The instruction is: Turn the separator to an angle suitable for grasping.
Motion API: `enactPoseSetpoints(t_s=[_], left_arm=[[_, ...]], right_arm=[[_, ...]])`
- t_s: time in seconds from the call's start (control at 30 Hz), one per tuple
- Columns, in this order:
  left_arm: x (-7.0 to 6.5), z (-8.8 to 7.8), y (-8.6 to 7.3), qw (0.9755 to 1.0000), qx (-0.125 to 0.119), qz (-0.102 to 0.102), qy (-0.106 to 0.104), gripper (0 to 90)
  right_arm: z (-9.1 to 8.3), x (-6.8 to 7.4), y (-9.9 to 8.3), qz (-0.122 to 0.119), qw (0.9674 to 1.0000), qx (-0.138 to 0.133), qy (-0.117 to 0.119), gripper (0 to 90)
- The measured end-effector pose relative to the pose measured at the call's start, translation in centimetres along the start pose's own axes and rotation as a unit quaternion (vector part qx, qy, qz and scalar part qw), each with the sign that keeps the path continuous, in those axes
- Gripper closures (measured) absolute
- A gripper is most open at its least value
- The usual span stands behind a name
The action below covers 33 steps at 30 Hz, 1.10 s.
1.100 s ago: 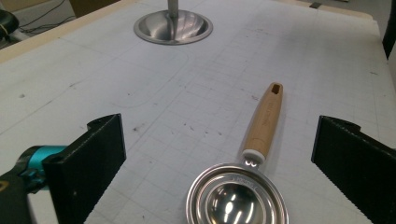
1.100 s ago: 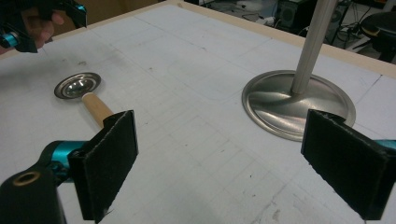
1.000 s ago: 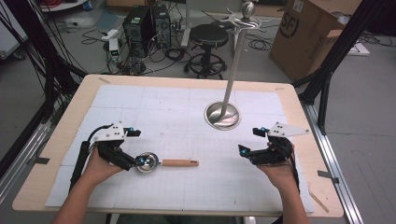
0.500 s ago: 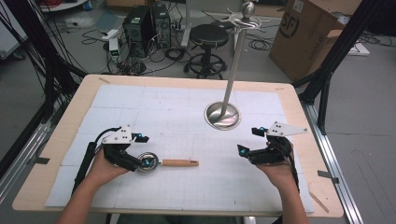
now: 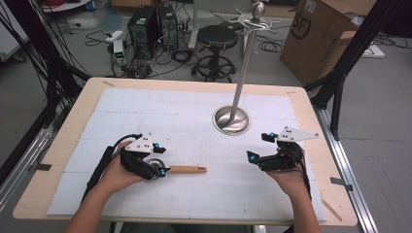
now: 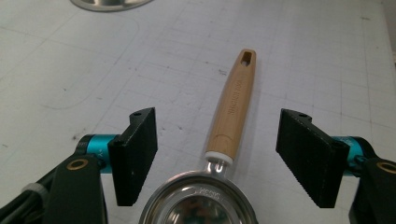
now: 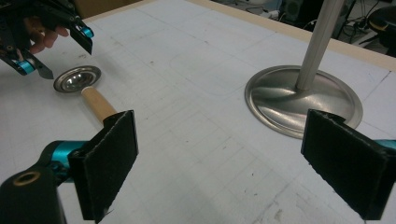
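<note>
I count one table (image 5: 58, 160), one tall steel stand (image 5: 232, 119) toward its far side, and one small strainer (image 6: 232, 107) with a wooden handle lying flat near the front left. My left gripper (image 5: 154, 161) sits with jaws spread either side of the strainer's bowl, not touching. My right gripper (image 5: 262, 148) is released, well apart.

Steel stand (image 5: 232, 119) blocks table centre-back, strainer (image 5: 177, 169) lies front-left, bare mat (image 5: 218, 194) between tools
</note>
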<state>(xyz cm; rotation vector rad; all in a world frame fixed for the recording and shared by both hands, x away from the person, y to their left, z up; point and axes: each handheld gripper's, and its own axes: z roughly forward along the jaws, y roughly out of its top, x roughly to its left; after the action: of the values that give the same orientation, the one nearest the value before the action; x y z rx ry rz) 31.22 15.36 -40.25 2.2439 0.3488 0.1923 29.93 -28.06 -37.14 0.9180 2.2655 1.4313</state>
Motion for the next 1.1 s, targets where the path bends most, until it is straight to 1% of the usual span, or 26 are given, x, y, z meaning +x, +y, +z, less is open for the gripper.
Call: enactPoseSetpoints(t_s=[0.1,0.2,0.27,0.37,0.53,0.6,0.63,0.67,0.73,0.8,0.83,0.93,1.03,1.1], left_arm=[[-0.1,0.9,0.2,0.9998,0.020,-0.004,0.000,30.8],[-0.1,1.7,0.2,0.9990,0.045,0.001,-0.001,32.9],[-0.2,2.0,0.2,0.9985,0.055,-0.001,-0.006,34.5],[-0.2,2.4,0.3,0.9980,0.063,0.002,-0.010,37.5],[0.0,2.6,0.6,0.9971,0.076,0.002,-0.010,40.9],[0.0,2.8,0.7,0.9966,0.081,0.001,-0.015,42.4],[-0.1,3.0,0.7,0.9960,0.088,0.005,-0.017,44.3],[-0.1,3.1,0.7,0.9952,0.096,0.010,-0.014,45.9],[-0.2,3.5,0.7,0.9937,0.111,0.016,-0.011,45.9],[-0.3,3.7,0.8,0.9921,0.123,0.022,-0.011,47.6],[-0.3,3.7,0.8,0.9921,0.123,0.021,-0.011,48.6],[-0.4,3.8,0.9,0.9914,0.128,0.027,-0.010,50.4],[-0.3,4.0,0.9,0.9906,0.134,0.027,-0.009,53.9],[-0.2,4.0,0.8,0.9905,0.135,0.025,-0.009,56.0]], right_arm=[[0.2,0.0,-0.1,-0.003,1.0000,0.002,0.002,9.6],[0.3,0.1,-0.1,-0.003,1.0000,0.006,0.002,9.6],[0.4,0.1,-0.1,-0.002,1.0000,0.008,0.003,9.6],[0.4,0.0,-0.1,-0.003,0.9999,0.010,0.007,9.6],[0.6,0.1,-0.2,-0.003,0.9998,0.017,0.009,9.6],[0.6,0.1,-0.2,-0.005,0.9998,0.017,0.009,9.8],[0.6,0.1,-0.3,-0.004,0.9998,0.019,0.010,9.8],[0.7,0.1,-0.3,-0.005,0.9997,0.021,0.009,9.8],[0.8,0.1,-0.3,-0.005,0.9996,0.024,0.010,9.9],[0.8,0.1,-0.3,-0.005,0.9996,0.025,0.009,9.9],[0.9,0.1,-0.3,-0.005,0.9996,0.025,0.011,9.9],[0.9,0.2,-0.3,-0.007,0.9995,0.028,0.010,9.8],[1.0,0.3,-0.3,-0.007,0.9994,0.032,0.012,9.8],[1.0,0.3,-0.3,-0.009,0.9993,0.033,0.011,9.9]])
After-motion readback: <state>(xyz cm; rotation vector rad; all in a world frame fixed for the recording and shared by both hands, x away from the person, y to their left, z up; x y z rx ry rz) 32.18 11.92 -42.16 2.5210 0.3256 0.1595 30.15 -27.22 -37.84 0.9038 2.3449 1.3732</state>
